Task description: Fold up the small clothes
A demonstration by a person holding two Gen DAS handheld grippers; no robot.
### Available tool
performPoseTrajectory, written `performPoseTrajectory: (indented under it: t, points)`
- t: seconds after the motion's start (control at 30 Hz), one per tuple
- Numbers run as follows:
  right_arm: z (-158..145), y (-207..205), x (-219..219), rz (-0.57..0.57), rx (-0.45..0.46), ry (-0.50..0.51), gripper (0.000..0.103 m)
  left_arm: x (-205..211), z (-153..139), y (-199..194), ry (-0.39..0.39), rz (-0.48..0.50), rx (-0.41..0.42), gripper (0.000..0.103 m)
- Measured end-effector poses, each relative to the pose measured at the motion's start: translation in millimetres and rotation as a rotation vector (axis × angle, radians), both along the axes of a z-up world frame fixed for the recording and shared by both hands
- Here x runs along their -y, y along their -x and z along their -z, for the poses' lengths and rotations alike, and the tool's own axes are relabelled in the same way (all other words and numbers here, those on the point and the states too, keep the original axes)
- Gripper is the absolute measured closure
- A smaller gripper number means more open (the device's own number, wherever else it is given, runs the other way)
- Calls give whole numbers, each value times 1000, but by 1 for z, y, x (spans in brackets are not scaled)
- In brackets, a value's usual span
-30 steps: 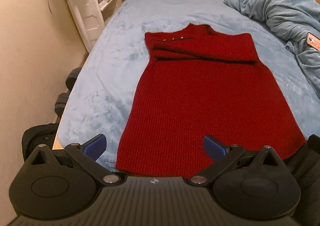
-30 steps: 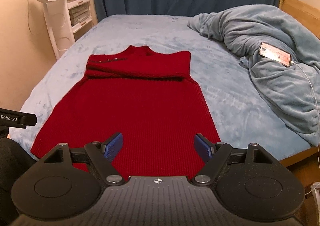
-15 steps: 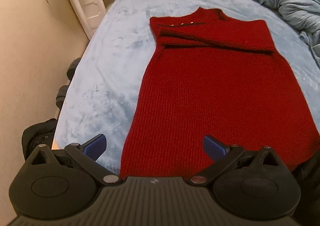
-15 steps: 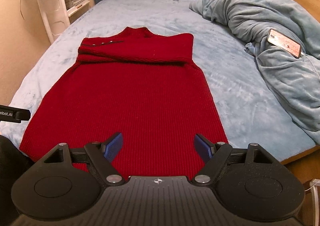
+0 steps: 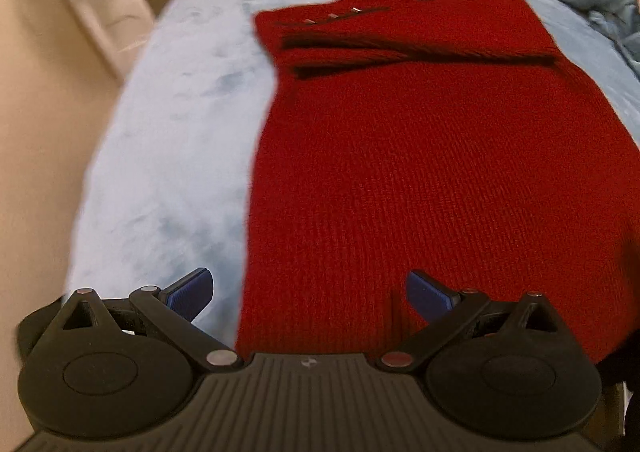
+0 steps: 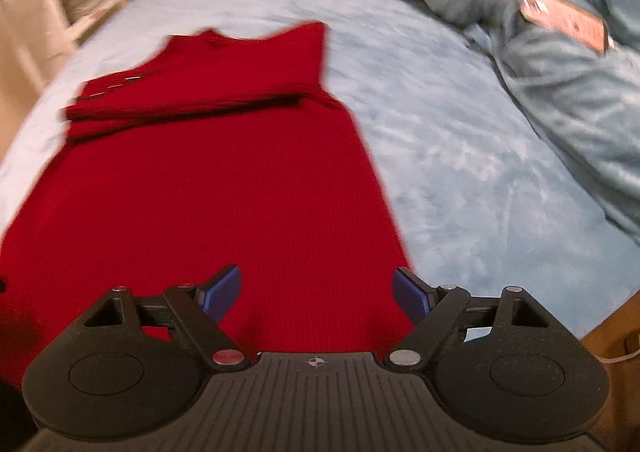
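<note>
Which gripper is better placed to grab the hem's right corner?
Right. The right gripper, jaws opening and empty, frames that corner of the red dress; the left gripper straddles the left edge.

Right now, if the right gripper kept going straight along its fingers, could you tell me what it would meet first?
Most likely the red knit dress, near its hem at the right side edge. The right gripper is opening, nothing between its fingers; depth is uncertain.

Red knit dress [image 6: 224,187] motion-blurred, its left hem cut off; phone [image 6: 566,20] on blanket [image 6: 568,99] smeared.
</note>
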State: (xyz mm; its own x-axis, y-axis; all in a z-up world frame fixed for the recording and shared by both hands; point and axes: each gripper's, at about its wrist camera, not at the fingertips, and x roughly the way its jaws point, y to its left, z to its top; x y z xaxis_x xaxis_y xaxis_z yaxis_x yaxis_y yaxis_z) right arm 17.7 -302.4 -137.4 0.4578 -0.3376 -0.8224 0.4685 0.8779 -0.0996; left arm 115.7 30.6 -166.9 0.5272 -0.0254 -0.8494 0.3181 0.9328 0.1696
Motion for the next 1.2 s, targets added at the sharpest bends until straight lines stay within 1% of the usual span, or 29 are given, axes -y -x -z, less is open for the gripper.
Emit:
performPoseTrajectory:
  t: [0.07,0.13,0.2,0.23,0.3,0.33,0.37,0.43,0.47,0.5,0.53,0.57,0.6,0.63,0.67,0.7,0.73,0.8,0.9,0.97,1.03,1.13,1.2]
  points:
    - [15,-10,30,25,-1,-32,19,-6,15,-13,41,39,-66,0]
    - [28,-18,52,48,-36,-52,19,-11,29,-22,42,35,-127,0]
    - [41,-24,70,53,-79,-96,19,-15,41,-24,41,36,-170,0]
    - [48,-25,77,61,-105,-104,19,-18,45,-23,52,36,-178,0]
    - [59,-22,86,75,-139,-115,19,-23,47,-17,80,38,-168,0]
    - [63,-17,89,80,-139,-147,19,-25,47,-14,87,46,-175,0]
    - [64,-10,91,93,-117,-189,18,-26,47,-11,94,62,-188,0]
    - [63,2,92,90,-95,-238,18,-27,49,-3,88,100,-207,0]
    - [63,8,92,82,-98,-287,18,-26,49,1,81,124,-212,0]
    - [64,13,92,87,-107,-366,18,-27,48,5,81,144,-223,0]
    - [63,18,89,82,-97,-391,20,-28,47,7,91,149,-234,0]
    - [61,22,84,57,-100,-390,28,-29,45,9,105,144,-239,1]
    - [61,25,80,37,-119,-409,37,-30,42,11,113,129,-241,5]
    - [61,28,77,26,-134,-436,40,-31,39,13,117,114,-238,19]
    - [60,33,71,19,-134,-441,52,-32,34,15,124,96,-229,37]
    - [60,35,67,6,-142,-448,73,-34,30,17,134,82,-229,51]
    - [59,37,62,-4,-147,-447,83,-36,27,18,147,65,-232,84]
    - [55,42,55,-5,-130,-444,85,-45,18,19,189,41,-222,83]
    - [38,42,42,-9,-84,-412,86,-50,0,26,187,36,-179,84]
    - [20,44,38,-1,-32,-411,87,-55,-14,28,209,24,-154,84]
    - [2,49,38,1,16,-404,87,-59,-27,35,246,17,-131,84]
    - [-22,59,37,1,80,-400,88,-56,-42,39,290,17,-91,84]
    - [-34,61,39,5,117,-407,88,-59,-43,42,297,17,-78,85]
